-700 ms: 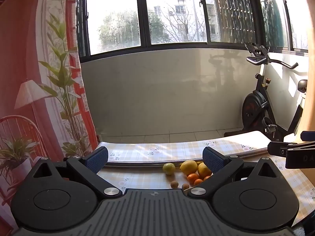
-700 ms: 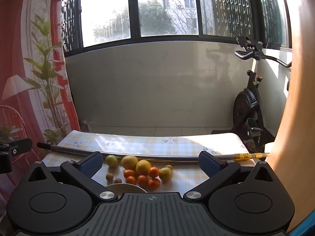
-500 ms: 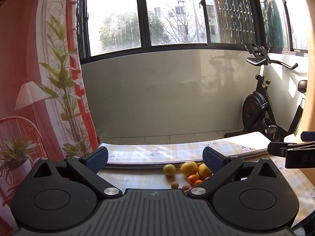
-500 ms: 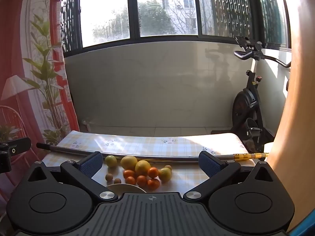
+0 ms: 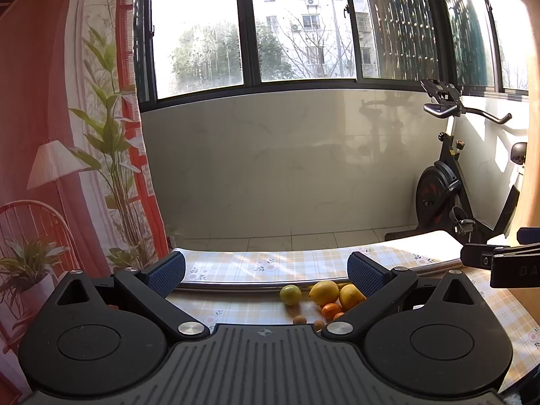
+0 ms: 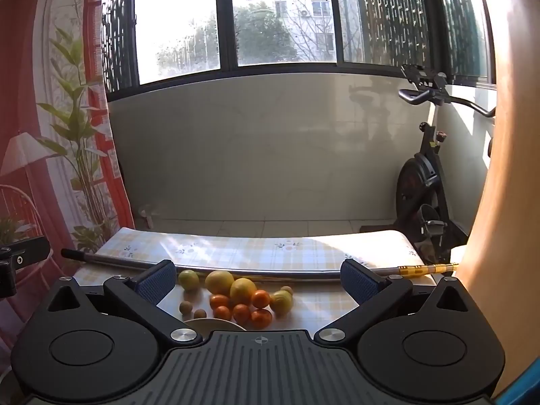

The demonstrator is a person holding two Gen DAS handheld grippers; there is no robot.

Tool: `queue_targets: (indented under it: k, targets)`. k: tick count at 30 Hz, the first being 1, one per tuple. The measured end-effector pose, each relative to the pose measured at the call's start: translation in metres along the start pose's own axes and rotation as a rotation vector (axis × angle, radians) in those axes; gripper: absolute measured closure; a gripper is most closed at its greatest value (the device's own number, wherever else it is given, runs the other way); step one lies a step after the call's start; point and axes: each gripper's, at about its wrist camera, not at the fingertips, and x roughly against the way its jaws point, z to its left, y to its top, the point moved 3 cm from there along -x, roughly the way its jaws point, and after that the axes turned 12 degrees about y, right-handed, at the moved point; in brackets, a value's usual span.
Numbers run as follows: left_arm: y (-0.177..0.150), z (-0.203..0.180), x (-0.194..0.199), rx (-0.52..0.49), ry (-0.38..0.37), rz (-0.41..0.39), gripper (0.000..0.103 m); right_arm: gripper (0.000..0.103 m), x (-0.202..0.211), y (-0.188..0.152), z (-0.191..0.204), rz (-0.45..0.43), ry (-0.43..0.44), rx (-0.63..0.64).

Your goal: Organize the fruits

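Hovering over the fruit pile (image 6: 241, 298) on the checked tablecloth (image 6: 320, 256), left gripper (image 5: 266, 270) and right gripper (image 6: 258, 276) both spread wide, empty

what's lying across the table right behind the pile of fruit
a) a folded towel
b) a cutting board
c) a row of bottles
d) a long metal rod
d: in the right wrist view a long metal rod with a dark tip on the left and a yellow end on the right runs along the tablecloth just behind the fruit pile.
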Motion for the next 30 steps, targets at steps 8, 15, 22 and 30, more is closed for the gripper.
queue_targets:
  k: [8, 15, 22, 30]
  targets:
    - [0.0, -0.001, 0.001, -0.005, -0.005, -0.006, 0.0, 0.0, 0.006, 0.002, 0.0, -0.02, -0.009, 0.005]
    - [0.0, 0.0, 0.002, -0.001, -0.005, -0.006, 0.0, 0.0, 0.008, 0.001, 0.001, -0.024, -0.01, 0.006]
    - [0.0, 0.0, 0.002, 0.001, -0.005, -0.006, 0.0, 0.0, 0.009, 0.002, 0.001, -0.027, -0.011, 0.008]
    - [-0.001, 0.0, 0.002, 0.003, -0.005, -0.006, 0.0, 0.0, 0.01, 0.003, 0.002, -0.028, -0.011, 0.008]
